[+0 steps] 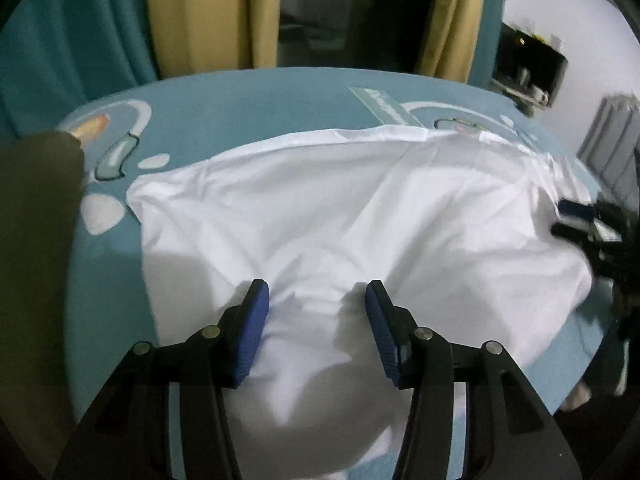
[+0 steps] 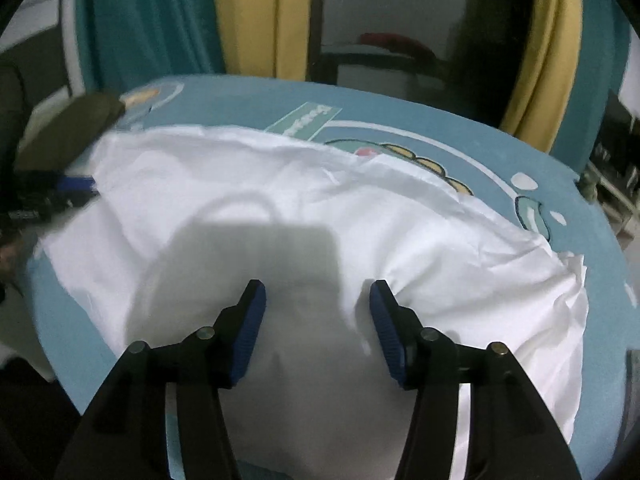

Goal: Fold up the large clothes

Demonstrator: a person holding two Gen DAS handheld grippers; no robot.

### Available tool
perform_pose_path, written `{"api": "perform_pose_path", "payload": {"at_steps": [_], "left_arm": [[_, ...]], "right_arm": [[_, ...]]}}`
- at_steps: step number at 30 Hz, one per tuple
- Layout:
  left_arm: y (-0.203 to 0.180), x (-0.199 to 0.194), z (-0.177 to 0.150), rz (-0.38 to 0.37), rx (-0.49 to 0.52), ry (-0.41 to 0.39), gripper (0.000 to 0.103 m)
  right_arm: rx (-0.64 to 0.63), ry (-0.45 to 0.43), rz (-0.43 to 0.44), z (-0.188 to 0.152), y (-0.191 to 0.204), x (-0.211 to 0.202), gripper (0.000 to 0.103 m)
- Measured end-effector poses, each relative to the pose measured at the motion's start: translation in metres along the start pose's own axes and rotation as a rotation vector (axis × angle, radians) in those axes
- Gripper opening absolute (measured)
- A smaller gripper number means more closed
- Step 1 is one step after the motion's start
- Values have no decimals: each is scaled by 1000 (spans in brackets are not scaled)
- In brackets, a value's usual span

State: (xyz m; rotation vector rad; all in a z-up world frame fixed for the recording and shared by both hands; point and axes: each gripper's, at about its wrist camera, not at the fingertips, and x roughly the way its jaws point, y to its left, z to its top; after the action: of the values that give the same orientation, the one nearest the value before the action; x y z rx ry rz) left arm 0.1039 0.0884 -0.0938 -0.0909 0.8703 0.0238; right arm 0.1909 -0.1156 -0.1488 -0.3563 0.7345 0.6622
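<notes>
White garment (image 1: 340,220) lies rumpled across teal printed bed sheet (image 1: 240,104), partly folded by look of it. My left tongs (image 1: 316,300) and right tongs (image 2: 316,300) both released, blue pads apart, nothing clamped, cloth beneath. Next, I judge: pinch near edge with both, lift evenly, carry over, keep hem straight, avoid dragging lower layer. Left view shows garment's far-left corner; right view shows bunched right corner (image 2: 568,276) and olive sleeve (image 2: 68,132).

Right gripper (image 2: 317,292) jaws apart over white garment (image 2: 400,240), nothing pinched. Garment rumpled on blue printed sheet (image 2: 520,152). Left gripper (image 2: 72,184) at garment's left edge. Curtains (image 2: 260,20) behind.
</notes>
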Motion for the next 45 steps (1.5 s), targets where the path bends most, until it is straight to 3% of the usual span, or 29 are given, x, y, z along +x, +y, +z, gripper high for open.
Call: {"api": "perform_pose_path", "payload": {"at_steps": [4,6,9,11,15,16,20,24,28,30,36,41,45], "left_arm": [[9,-9,-4,33,-14,8,53],[10,-12,-3,103,-30,-1,53],[8,-20,-1,109,-38,-15,53],[1,-27,2,97,-40,-40,53],[-21,-36,14,42,-48,-104,53],[-29,-37,16,28,-44,-115,53],[-66,-32,26,-28,18,-127,53],[-90,-24,36,-71,41,-140,53],[-107,-19,46,-92,38,-175,53],[-113,-12,50,-102,34,-161,53],[-124,21,62,-153,39,-87,53],[-108,48,66,-166,-23,-35,53],[-108,56,70,-112,-36,2,53]], "right_arm": [[-7,-8,-27,-1,5,-4,55],[-19,-17,-51,-4,7,-9,57],[5,-20,-73,-11,7,-22,60],[45,-35,-62,-16,3,-34,62],[127,-79,-71,-31,-7,-59,92],[155,-83,-83,-35,-11,-63,95],[343,-63,-69,-61,-35,-75,95],[462,-27,-150,-85,-66,-90,95],[594,-40,-153,-105,-95,-97,95],[669,-36,-125,-112,-104,-90,96],[697,-94,-81,-94,-104,-74,99],[662,-90,41,-64,-102,-46,100],[709,-83,181,-45,-103,-28,100]]}}
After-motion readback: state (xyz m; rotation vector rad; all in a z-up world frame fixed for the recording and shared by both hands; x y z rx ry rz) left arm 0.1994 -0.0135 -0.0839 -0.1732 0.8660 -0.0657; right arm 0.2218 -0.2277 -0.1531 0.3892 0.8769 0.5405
